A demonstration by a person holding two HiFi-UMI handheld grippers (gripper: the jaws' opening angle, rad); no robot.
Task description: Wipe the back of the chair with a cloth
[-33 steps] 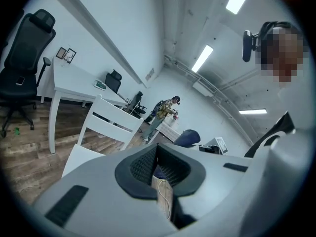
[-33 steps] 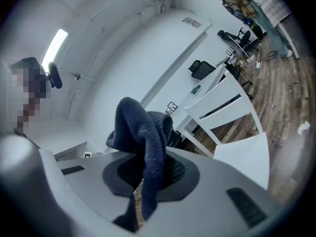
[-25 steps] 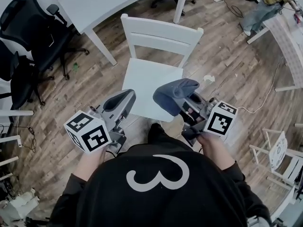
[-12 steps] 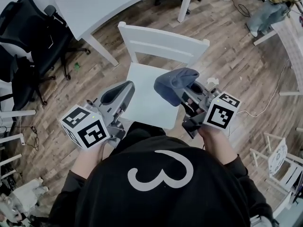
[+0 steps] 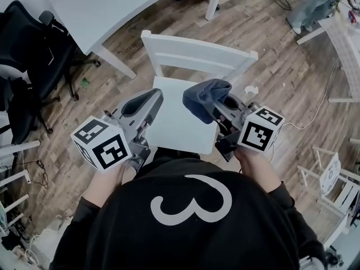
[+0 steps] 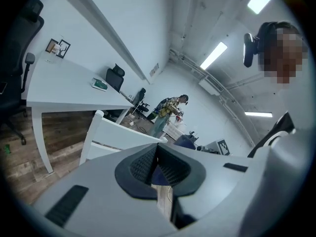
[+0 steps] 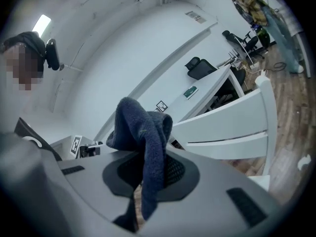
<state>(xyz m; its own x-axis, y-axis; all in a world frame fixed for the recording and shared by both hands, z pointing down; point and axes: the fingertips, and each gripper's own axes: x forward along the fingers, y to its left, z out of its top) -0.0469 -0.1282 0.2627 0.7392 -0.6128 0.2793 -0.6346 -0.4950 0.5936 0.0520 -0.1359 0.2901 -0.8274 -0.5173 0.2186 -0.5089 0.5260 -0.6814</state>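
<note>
A white wooden chair (image 5: 185,122) stands just ahead of me, its slatted back (image 5: 198,57) on the far side of the seat. My right gripper (image 5: 216,103) is shut on a dark blue cloth (image 5: 203,99), bunched over its tip above the seat's right part. In the right gripper view the cloth (image 7: 143,137) hangs from between the jaws, with the chair back (image 7: 232,122) to the right. My left gripper (image 5: 147,103) hovers over the seat's left edge, shut and empty. The left gripper view shows its pads together (image 6: 158,168) and the chair back (image 6: 118,137) beyond.
A white table (image 5: 107,7) stands behind the chair, one leg (image 5: 115,61) close to the chair's left. Black office chairs (image 5: 34,55) are at the left. A crumpled paper scrap (image 5: 251,90) lies on the wood floor at the right, and white furniture (image 5: 332,179) sits at the far right.
Both grippers and the cloth have come a little closer to the chair back, and the chair sits nearer in the head view. Both grips are unchanged.
</note>
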